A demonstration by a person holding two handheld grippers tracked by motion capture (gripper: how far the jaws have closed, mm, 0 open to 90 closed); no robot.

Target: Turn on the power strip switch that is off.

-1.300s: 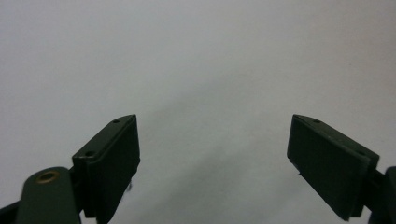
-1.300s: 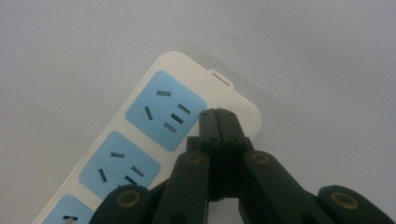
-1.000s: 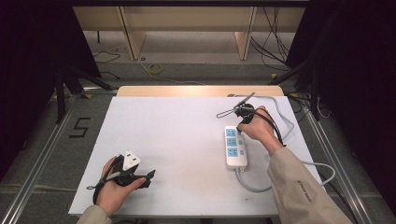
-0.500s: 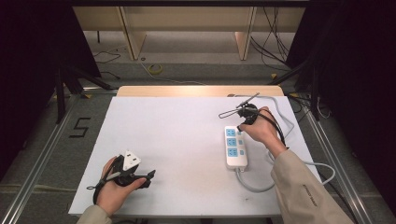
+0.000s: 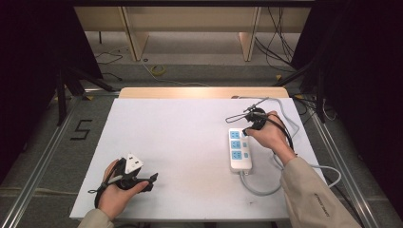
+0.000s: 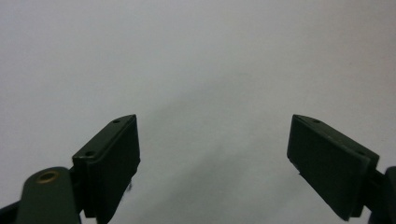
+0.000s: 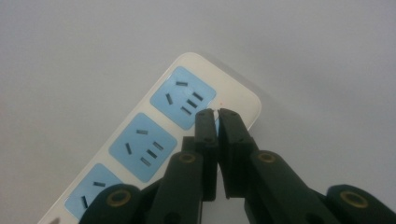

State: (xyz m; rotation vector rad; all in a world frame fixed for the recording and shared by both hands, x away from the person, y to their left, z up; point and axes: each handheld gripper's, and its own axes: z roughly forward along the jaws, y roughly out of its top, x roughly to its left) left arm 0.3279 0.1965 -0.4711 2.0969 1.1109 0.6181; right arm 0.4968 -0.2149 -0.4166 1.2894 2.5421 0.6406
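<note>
**Pressing at the power strip's far end**

Right gripper (image 7: 215,113) with jaws all but together, just eased apart to a hairline slit, nothing clamped in it. Tips poised on the end of the white power strip (image 7: 140,144), directly beyond the last blue socket (image 7: 183,96) and close to the strip's rounded corner. Probably going for the switch there, though hidden under the tips.

To do it well:
- Keep the jaws closed so both tips act as one blunt finger.
- Come straight down, not at a slant, so as not to slide off towards the socket slots or shove the strip across the table (image 7: 70,46).
- Press briefly, then lift clear; avoid dragging sideways.
- Mind the strip's grey cable (image 5: 259,190), looping away behind the right hand (image 5: 268,135): no tugging on it with the sleeve.

Farther out, well apart from the strip: left gripper (image 6: 215,119) with jaws wide apart and nothing between them, over bare white tabletop. Free to come over and pin the strip's near end, should it start to shift.
</note>
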